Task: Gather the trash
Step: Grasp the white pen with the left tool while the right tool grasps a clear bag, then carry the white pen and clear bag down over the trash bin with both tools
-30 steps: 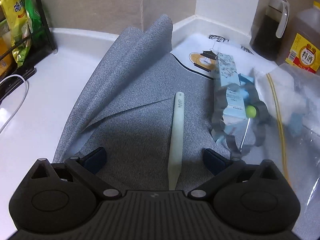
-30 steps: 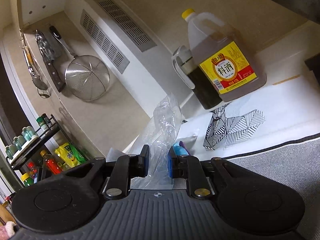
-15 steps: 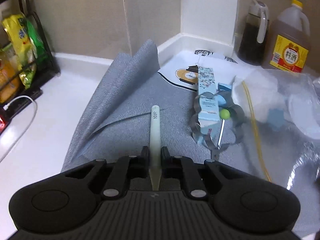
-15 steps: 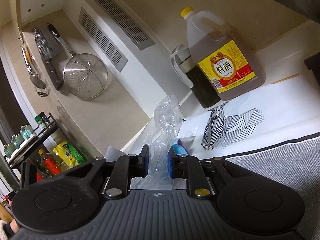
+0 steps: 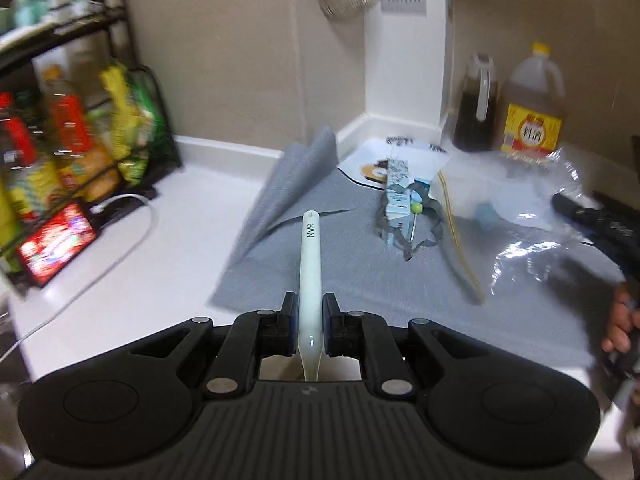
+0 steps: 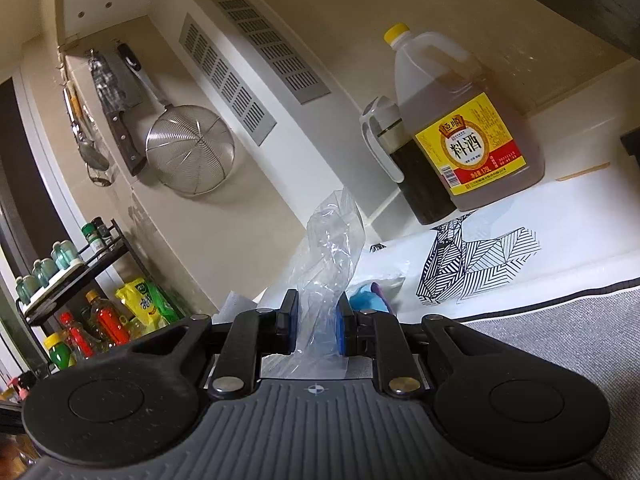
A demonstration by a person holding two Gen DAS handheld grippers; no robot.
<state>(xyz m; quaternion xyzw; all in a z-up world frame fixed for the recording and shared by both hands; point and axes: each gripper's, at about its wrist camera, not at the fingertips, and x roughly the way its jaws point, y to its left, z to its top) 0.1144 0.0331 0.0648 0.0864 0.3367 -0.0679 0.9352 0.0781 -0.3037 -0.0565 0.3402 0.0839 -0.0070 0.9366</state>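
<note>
Left gripper is pinching the white tube marked NVR, pads pressing its sides, the tube's long end sticking out forward above the grey mat with no contact to it. Jaws have just been closing, with the tube between them. Right gripper is clamping the clear plastic bag; film is bunching up between the pads and rising above them. In the left wrist view the same bag is lying spread over the right side of the mat, with the right gripper showing dark at the frame edge and a person's fingers curling below it. Something blue is sitting inside the bag, too blurred to identify. More trash is sitting on the mat just left of the bag: a light blue carton tangled in a grey ribbon, with a green-headed stick leaning on it. The mat's far left corner is folding upward. A cooking wine jug and a dark bottle are standing side by side against the back wall. A black rack of sauce bottles is sitting on the white counter at left, well apart from the mat.
</note>
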